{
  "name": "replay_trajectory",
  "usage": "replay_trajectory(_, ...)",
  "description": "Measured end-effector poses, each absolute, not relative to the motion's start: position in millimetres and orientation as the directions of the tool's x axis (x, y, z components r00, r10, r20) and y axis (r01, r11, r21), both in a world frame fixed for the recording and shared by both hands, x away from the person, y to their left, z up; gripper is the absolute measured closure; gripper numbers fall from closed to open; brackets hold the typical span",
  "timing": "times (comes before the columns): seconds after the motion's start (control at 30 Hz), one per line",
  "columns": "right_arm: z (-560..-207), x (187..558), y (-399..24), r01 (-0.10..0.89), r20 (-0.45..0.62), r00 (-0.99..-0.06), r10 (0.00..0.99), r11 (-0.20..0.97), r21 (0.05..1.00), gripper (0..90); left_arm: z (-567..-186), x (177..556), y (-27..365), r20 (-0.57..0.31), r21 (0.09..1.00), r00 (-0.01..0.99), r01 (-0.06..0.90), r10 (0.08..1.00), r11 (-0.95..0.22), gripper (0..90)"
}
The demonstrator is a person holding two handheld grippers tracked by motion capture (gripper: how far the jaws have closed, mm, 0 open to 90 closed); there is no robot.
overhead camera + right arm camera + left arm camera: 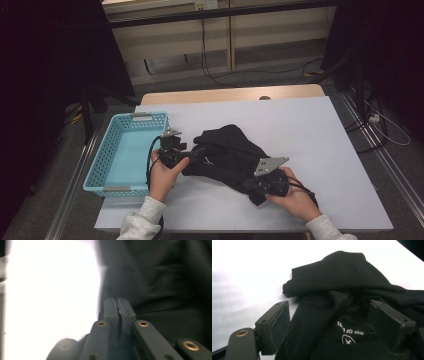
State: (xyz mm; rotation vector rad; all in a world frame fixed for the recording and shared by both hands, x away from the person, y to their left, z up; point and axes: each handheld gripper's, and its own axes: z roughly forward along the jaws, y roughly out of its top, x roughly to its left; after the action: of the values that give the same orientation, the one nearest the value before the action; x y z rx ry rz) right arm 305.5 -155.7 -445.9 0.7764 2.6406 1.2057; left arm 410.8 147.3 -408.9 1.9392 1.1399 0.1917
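Note:
A crumpled black garment [230,150] lies in the middle of the white table [310,125]. My left gripper [199,153] is at its left edge, jaws open, and a fold with a small white print [350,333] lies between the two pads [279,322] without being pressed. The cloth [342,277] heaps up beyond the left gripper [329,305]. My right gripper [251,187] is at the garment's near right corner. In its own view the right gripper [117,301] has its jaws pressed together, with the dark cloth [162,277] just beyond. Whether any cloth is pinched is not visible.
A light blue plastic basket [102,165] stands at the table's left edge, close behind my left hand. White table surface stretches to the right and far side of the garment. Beyond the table are a floor with cables [260,72] and dark stands.

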Motion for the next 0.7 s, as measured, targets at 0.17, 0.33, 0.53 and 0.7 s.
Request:
replay_trajectory(0.17,-445.3,304.2,-147.9,0.389,0.065,-0.855,0.515,0.553,0.737,77.4,-408.1,409.7,145.6,-0.269,0.736,0.574,0.64,0.774,-0.219,18.5)
replay_trajectory(0.33,-438.2,311.7,-158.8,0.414,0.079,-0.815,0.574,0.483,0.772,59.6,-409.7,409.6,144.6,-0.283,0.726,0.576,0.651,0.767,-0.221,16.7)
replay_trajectory(0.53,-431.4,324.0,-173.8,0.447,0.102,-0.749,0.654,0.386,0.807,46.0,-407.1,404.9,144.0,-0.275,0.728,0.587,0.644,0.761,-0.233,15.9)
replay_trajectory(0.7,-427.0,335.1,-179.0,0.436,0.055,-0.691,0.72,0.355,0.827,36.4,-405.1,399.4,145.5,-0.258,0.72,0.593,0.644,0.763,-0.257,14.9)
